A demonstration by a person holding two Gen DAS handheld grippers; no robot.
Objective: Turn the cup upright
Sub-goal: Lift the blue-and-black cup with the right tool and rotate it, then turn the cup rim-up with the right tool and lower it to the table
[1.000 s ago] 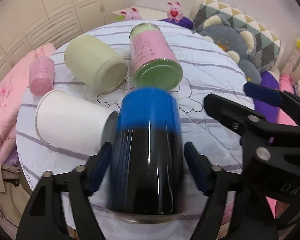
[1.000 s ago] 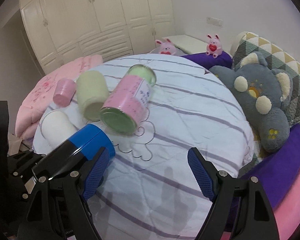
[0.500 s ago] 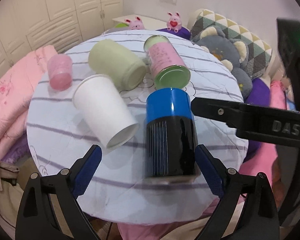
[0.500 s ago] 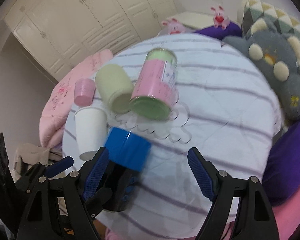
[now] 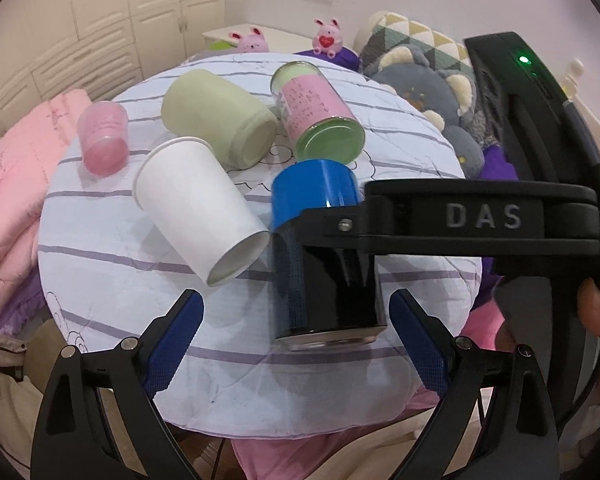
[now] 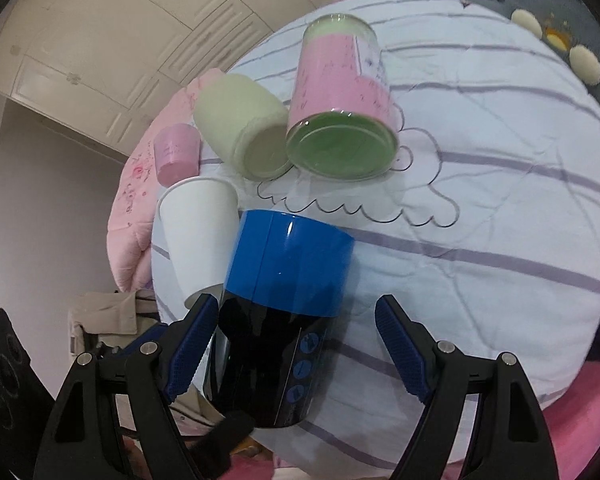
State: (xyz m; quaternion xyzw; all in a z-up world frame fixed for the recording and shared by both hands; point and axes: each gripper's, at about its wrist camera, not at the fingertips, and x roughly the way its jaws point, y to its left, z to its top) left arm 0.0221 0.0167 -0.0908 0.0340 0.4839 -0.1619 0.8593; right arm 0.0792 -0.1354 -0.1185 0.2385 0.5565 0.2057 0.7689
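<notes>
Listing left to right across the quilted table: small pink cup, white paper cup, pale green cup, pink-labelled jar, all on their sides. Black-and-blue cup stands near the front edge, blue band uppermost (mouth apparently down). Left gripper wide, empty, straddling it. Right gripper wide, empty, one pad at its wall. Advice: close squarely on the dark body, lift clear of the paper cup, then invert.

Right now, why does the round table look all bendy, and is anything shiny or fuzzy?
Left wrist view: the fisheye lens bulges the table; everything looks sharp. Right wrist view: same bulge, plus a white glint on the blue-and-black cup.
</notes>
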